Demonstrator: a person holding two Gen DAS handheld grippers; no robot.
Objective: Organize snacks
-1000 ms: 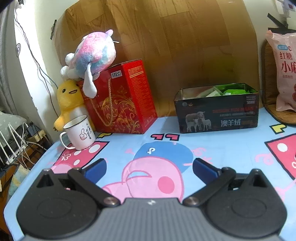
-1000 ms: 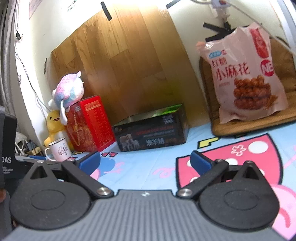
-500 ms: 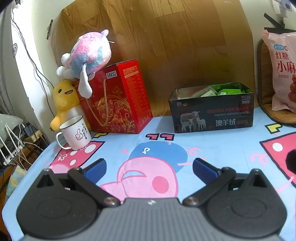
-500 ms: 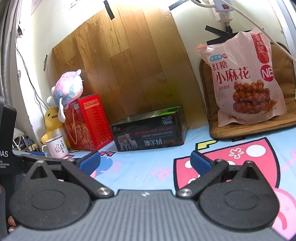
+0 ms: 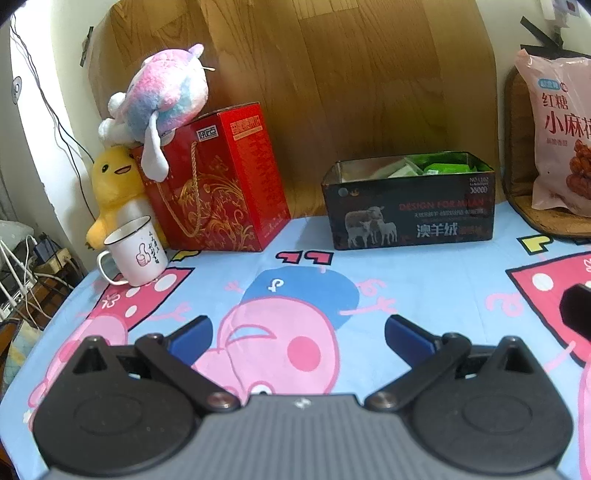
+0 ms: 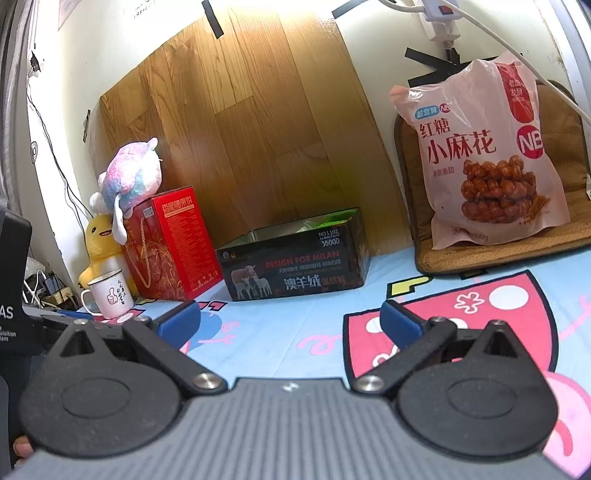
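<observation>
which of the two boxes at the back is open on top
The black tin box with the sheep picture: its top is open and green packets show inside. The red gift box beside it is closed, with a plush toy on top.

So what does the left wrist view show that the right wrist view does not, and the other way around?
Only the left wrist view looks down into the black tin, where green and pale packets lie. Only the right wrist view shows the whole pink snack bag, leaning on a brown cushion, and a white power strip on the wall. Both show the tin, the red gift box with a pastel plush on top, the yellow duck, the white mug and a cartoon tablecloth. Both pairs of fingers are open and hold nothing.
</observation>
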